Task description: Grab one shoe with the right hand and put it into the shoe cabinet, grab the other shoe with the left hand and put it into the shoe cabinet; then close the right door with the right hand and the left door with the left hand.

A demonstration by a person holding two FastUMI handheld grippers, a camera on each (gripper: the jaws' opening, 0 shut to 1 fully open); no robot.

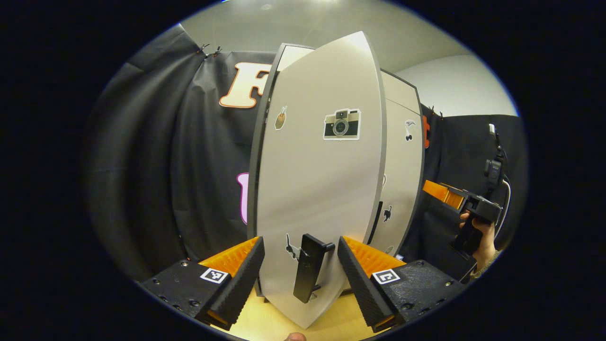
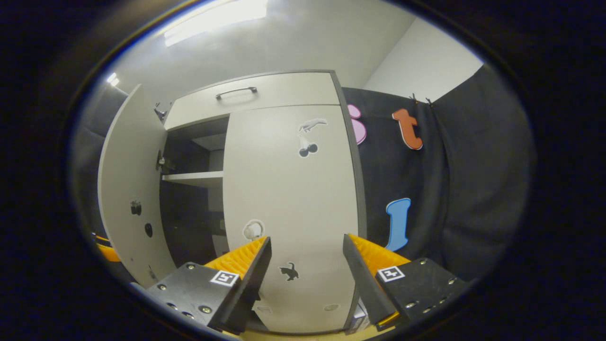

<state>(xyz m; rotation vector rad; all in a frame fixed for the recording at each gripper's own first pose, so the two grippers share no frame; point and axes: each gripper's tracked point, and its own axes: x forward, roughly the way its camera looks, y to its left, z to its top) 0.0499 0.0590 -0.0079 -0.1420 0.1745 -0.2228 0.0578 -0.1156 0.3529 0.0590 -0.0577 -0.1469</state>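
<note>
The pale grey shoe cabinet (image 2: pixel 265 90) stands against the booth wall. Its right door (image 2: pixel 289 199) is flush with the front, and the same right door (image 1: pixel 402 166) shows behind the left one. The left door (image 1: pixel 322 180) stands swung out toward me, and its black handle (image 1: pixel 310 267) sits between the fingers of my open left gripper (image 1: pixel 300 239) without either pad touching it. My right gripper (image 2: pixel 307 237) is open, a short way in front of the right door. A hand holds that right gripper (image 1: pixel 433 187) beside the cabinet. The left door (image 2: pixel 128 189) leaves a dark interior with a shelf (image 2: pixel 191 178) exposed.
A drawer with a dark bar handle (image 2: pixel 236 91) tops the cabinet. Black cloth (image 1: pixel 156 166) hangs close on both sides. A strip of light wooden floor (image 1: pixel 265 324) lies under the open door. A fingertip (image 1: pixel 296 337) shows at the bottom edge.
</note>
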